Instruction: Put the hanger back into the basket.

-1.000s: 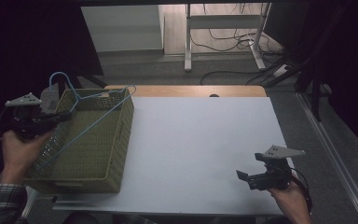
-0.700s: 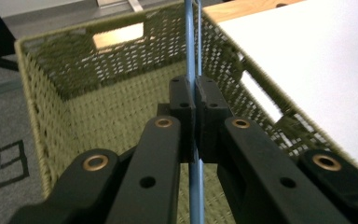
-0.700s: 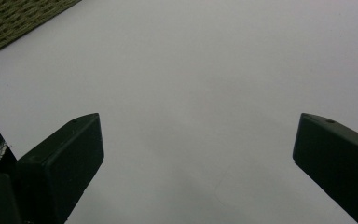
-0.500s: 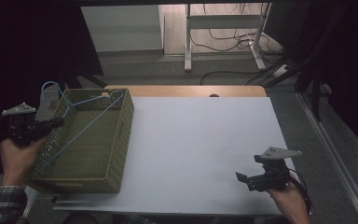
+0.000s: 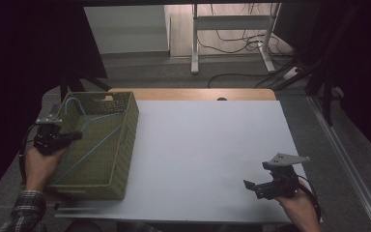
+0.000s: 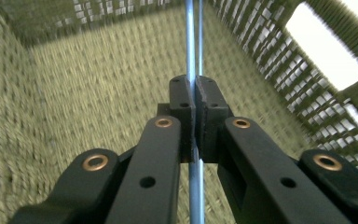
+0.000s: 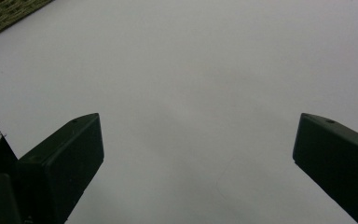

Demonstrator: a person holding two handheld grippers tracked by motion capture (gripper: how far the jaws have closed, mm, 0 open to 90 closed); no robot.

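Blue wire hanger [image 5: 84, 126] is clamped in the left gripper [image 5: 72, 137], already down inside the green woven basket [image 5: 121, 159]; release pending. Right gripper [image 5: 252, 186] idles wide apart over the counter [image 5: 198, 145]

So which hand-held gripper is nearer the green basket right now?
Left. The left hand-held gripper is at the green basket, over its left rim, jaws shut on a blue wire hanger. The right hand-held gripper hovers open over the white table, far from it.
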